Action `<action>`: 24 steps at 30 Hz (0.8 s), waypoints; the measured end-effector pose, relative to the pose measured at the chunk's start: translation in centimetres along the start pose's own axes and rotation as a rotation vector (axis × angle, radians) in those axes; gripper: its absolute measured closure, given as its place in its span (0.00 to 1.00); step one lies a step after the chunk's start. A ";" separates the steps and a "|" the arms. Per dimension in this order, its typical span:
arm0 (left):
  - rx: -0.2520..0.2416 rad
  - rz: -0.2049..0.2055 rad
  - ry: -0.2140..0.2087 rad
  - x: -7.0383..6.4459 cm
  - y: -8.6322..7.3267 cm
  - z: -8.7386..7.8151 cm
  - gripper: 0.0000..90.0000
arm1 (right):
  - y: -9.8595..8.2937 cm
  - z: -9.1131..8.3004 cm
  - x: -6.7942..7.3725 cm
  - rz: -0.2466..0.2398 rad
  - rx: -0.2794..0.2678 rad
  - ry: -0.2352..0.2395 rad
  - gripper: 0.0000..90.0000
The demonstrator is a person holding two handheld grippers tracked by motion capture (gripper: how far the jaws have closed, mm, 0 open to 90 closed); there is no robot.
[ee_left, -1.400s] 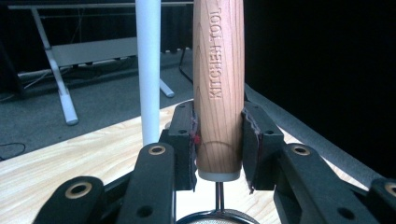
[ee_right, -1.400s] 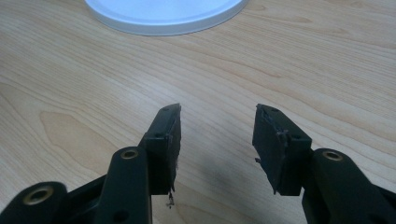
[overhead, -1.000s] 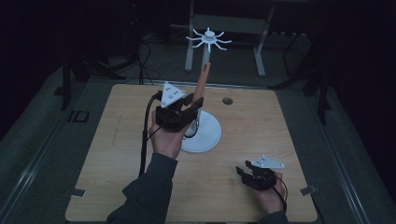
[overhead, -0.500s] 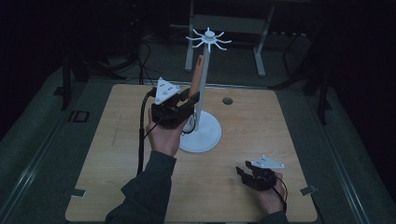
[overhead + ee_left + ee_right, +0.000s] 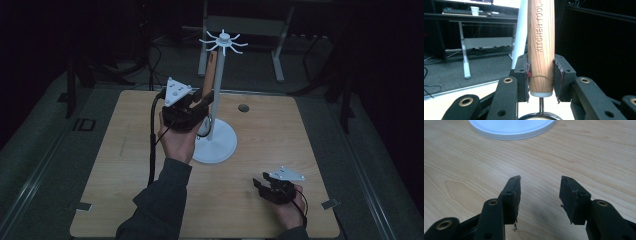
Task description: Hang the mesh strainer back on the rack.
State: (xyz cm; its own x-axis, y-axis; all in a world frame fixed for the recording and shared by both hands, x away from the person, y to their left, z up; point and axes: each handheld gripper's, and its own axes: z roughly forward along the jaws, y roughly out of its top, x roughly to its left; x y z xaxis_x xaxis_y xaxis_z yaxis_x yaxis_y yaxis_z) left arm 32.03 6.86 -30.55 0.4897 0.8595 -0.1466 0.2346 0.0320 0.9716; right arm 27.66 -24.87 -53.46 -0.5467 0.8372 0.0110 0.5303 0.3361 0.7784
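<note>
A white stand (image 5: 215, 145) with a round base, a tall pole and a ring of hooks (image 5: 223, 41) on top rises from the middle of the wooden table (image 5: 120, 165). My left gripper (image 5: 200, 102) is raised beside the pole, shut on a wooden handle (image 5: 212, 70) stamped "KITCHEN TOOL" (image 5: 541, 45). The handle stands nearly upright, its top just under the hooks. Below the jaws a metal neck and a strainer rim (image 5: 540, 115) hang down. My right gripper (image 5: 260, 186) rests low near the table's front right, open over bare wood (image 5: 540, 187), nothing between its fingers.
A small dark round hole (image 5: 243, 107) marks the table behind the stand. The stand's white base (image 5: 511, 127) lies just beyond my right gripper. Dark floor, cables and a white desk frame (image 5: 277, 55) lie past the far edge.
My left gripper has lifted the wooden-handled tool higher and slightly left along the pole, bringing the handle's top up near the hooks. The right gripper has stayed put.
</note>
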 end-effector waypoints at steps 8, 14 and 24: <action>-0.013 -0.018 0.026 0.5 0.2 0.0 0.76 | 0.0 0.0 0.0 -0.002 0.002 0.001 0.57; -0.019 -0.026 0.047 0.7 0.6 -0.1 0.76 | 0.0 0.0 0.1 -0.002 0.001 0.001 0.57; 0.006 -0.030 0.047 1.1 0.8 0.6 0.76 | 0.0 0.0 0.0 -0.001 0.000 0.000 0.57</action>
State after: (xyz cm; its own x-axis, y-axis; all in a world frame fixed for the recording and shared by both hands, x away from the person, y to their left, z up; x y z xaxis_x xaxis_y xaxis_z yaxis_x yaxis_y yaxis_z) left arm 33.27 7.50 -30.05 0.4425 0.8812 -0.1664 0.2540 0.0548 0.9657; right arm 27.64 -24.85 -53.45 -0.5474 0.8368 0.0106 0.5300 0.3369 0.7782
